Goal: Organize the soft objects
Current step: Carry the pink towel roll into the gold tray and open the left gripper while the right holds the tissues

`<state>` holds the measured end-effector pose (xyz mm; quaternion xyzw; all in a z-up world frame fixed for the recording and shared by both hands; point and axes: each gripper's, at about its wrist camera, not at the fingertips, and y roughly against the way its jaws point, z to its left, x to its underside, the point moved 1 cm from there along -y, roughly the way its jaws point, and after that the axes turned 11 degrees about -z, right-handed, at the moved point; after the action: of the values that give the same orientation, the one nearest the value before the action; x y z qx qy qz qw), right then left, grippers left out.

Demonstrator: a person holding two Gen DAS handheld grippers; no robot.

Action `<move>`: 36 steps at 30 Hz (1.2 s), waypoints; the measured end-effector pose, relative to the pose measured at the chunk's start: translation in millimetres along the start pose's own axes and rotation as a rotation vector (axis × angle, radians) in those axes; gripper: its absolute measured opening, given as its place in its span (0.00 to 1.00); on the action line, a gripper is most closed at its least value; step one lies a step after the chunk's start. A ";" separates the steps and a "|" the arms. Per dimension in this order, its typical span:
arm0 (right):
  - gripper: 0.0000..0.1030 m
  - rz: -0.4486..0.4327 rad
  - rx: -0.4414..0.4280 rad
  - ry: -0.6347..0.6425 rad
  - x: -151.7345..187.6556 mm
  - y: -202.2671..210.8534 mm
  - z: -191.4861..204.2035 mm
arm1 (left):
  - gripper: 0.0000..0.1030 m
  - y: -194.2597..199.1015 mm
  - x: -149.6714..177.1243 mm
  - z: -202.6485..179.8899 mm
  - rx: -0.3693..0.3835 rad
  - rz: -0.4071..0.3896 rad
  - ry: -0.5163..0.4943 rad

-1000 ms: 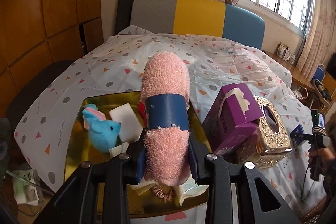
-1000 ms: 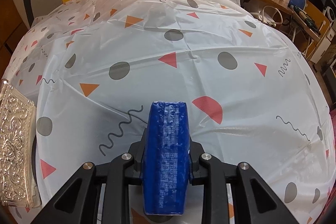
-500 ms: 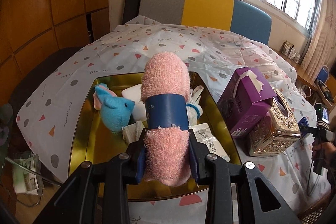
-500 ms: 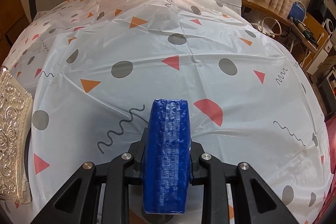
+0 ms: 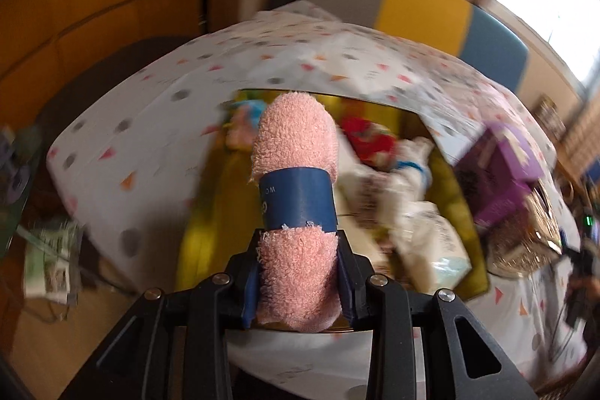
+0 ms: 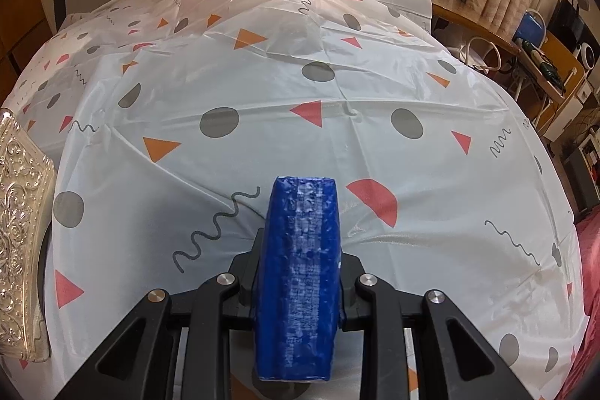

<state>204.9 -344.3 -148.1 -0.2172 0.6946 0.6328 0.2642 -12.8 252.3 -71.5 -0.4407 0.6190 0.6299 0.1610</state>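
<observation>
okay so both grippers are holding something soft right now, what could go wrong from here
The left hand-held gripper pinches only the near end of the rolled pink towel; its long free end could sag or slip out over the crowded gold tray. The right hand-held gripper squeezes the blue pack close to the ornate silver box, so a swing could knock it.

Pink, blue and gold

Pink rolled towel with navy band; gold tray beyond it; blue packet over white cloth with grey dots, orange-red triangles.

Left tongs — black angular linkage arms, silver screw heads, blue pads; right tongs — same build.
</observation>
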 end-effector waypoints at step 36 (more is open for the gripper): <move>0.25 0.047 -0.019 -0.053 -5.1 -0.9 -4.6 | 0.51 -24.6 13.2 -7.9 -0.069 0.039 0.001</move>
<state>208.9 -349.2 -145.3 -0.1864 0.6864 0.6509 0.2656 1.0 245.0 -96.0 -0.4340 0.6055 0.6536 0.1332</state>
